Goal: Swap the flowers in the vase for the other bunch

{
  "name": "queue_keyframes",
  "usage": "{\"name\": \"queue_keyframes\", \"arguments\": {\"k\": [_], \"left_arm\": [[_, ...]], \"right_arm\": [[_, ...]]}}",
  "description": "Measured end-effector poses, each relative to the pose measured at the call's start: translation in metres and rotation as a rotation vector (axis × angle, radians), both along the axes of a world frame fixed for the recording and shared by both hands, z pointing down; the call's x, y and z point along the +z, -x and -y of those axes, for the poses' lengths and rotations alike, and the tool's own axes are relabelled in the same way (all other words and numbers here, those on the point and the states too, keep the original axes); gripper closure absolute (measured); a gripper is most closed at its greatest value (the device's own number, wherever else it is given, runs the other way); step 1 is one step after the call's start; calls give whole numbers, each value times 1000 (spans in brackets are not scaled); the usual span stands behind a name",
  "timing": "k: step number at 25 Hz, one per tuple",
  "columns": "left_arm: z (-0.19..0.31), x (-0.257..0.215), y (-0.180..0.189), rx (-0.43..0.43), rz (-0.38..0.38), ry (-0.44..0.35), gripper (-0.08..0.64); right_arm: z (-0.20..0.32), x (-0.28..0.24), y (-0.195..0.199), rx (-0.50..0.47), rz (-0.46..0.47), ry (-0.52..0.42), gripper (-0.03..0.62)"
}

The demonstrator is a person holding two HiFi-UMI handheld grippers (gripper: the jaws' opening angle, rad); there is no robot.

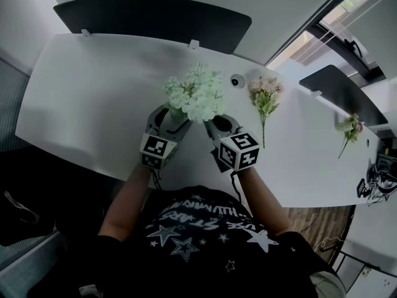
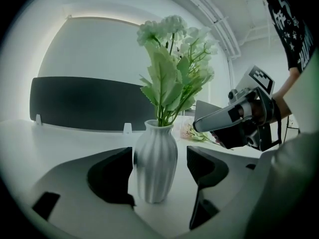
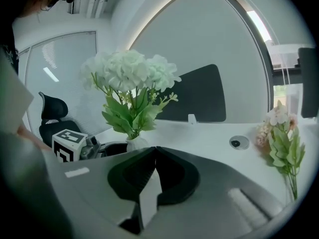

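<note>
So the white ribbed vase stands upright on the white table, still stuffed with the white flowers. The left gripper has its jaws spread wide on either side of the vase's belly. There's a clear gap on one side at least, so it isn't pinching yet. My guess is it's there to steady the vase while the stems get pulled.

The right gripper sits just to the right of the vase, jaws pressed together with nothing in them. It'd have to open up before it grabs any stems.

A pink bunch lies flat on the table to the right of the vase, and another small bunch lies well beyond that. I can't tell which one is meant to go in.

As for writing, there's nothing on the vase. The gripper cubes only carry square black-and-white markers. The person's dark shirt has stars and lettering, but it's upside down and I can't read it.
</note>
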State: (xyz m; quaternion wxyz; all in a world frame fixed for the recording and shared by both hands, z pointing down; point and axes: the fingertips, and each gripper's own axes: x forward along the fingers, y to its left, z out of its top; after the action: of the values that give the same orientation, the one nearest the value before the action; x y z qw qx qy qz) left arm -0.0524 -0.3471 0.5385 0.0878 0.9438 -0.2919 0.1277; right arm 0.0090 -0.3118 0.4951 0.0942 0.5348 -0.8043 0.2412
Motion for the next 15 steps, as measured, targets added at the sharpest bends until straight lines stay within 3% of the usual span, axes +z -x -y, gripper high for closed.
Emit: {"name": "queue_keyframes", "arguments": {"k": [5, 6, 10, 15], "left_arm": [[7, -1, 0, -9, 4, -16, 249], [8, -2, 1, -11, 10, -20, 279], [8, -3, 2, -7, 8, -38, 280], [6, -2, 1, -3, -9, -17, 281]], "right_arm": [[6, -7, 11, -75, 84, -55, 585], [7, -9, 13, -93, 108, -77, 571], [9, -10, 29, -189, 155, -120, 427], [20, -9, 47, -226, 168, -179, 383]]}}
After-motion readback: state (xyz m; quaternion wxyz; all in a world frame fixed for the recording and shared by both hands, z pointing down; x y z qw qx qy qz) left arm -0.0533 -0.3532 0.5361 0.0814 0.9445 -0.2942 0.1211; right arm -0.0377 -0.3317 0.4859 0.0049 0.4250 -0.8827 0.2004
